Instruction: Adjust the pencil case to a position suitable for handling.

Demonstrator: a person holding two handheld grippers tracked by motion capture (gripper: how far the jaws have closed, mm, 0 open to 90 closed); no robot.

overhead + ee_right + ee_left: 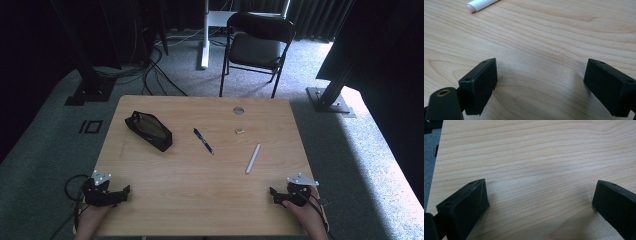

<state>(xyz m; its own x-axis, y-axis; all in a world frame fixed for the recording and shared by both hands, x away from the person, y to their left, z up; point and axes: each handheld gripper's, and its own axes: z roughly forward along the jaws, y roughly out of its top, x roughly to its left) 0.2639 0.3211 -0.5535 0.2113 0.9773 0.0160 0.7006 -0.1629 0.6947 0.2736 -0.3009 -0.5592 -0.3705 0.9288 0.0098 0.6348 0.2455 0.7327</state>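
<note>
On the wooden table (200,175) lie a black pencil case (148,130) at the back left, a dark blue pen (203,141) in the middle, a white pen (253,158) to its right and a small tan eraser (240,131) behind that. My left gripper (125,192) rests at the table's front left corner, open, with bare wood (539,170) between its jaws. At the front right my right gripper (273,194) is open too, nothing between its jaws (541,77). The white pen's end (480,4) shows at the top left of the right gripper view.
A round grey cable port (238,110) sits near the table's far edge. Behind the table stand a black folding chair (257,45), a white desk leg (204,35) and dark frame posts, with cables on the grey carpet (60,125).
</note>
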